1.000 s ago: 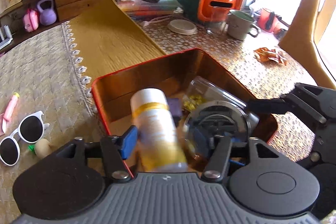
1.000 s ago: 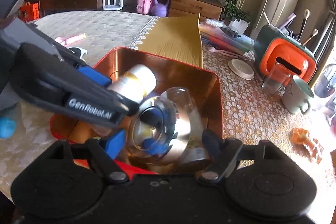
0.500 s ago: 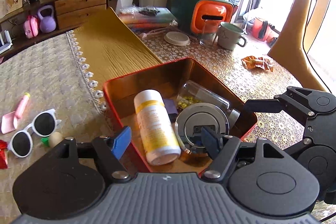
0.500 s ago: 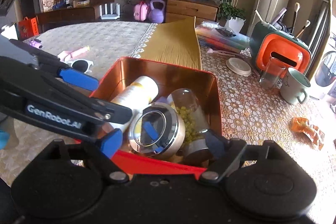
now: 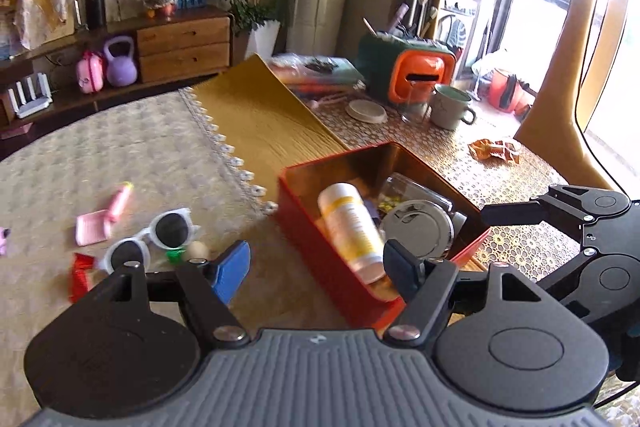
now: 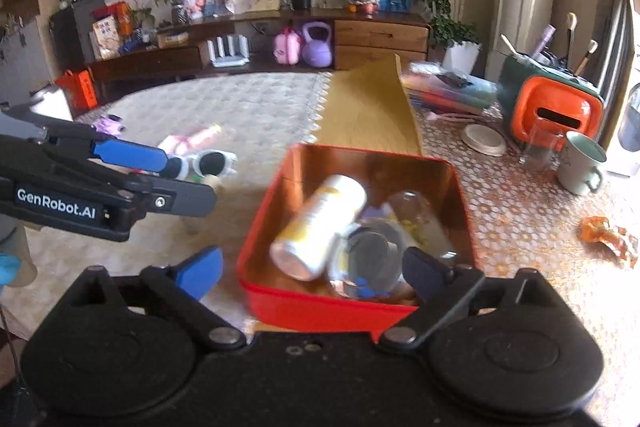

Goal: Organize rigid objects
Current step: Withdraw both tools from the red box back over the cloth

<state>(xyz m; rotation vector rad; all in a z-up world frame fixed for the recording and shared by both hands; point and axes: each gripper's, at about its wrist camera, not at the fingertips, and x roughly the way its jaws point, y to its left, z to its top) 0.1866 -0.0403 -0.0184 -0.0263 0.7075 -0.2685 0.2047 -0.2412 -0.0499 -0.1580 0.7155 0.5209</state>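
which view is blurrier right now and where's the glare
Right wrist view: more motion smear, the white bottle and jar in the red tin look soft. Left wrist view: sharper on the tin, softer on the sunglasses; the window at right is blown out white.

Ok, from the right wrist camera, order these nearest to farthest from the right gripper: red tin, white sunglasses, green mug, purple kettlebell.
1. red tin, directly ahead of the right gripper
2. white sunglasses, left
3. green mug, far right
4. purple kettlebell, back shelf
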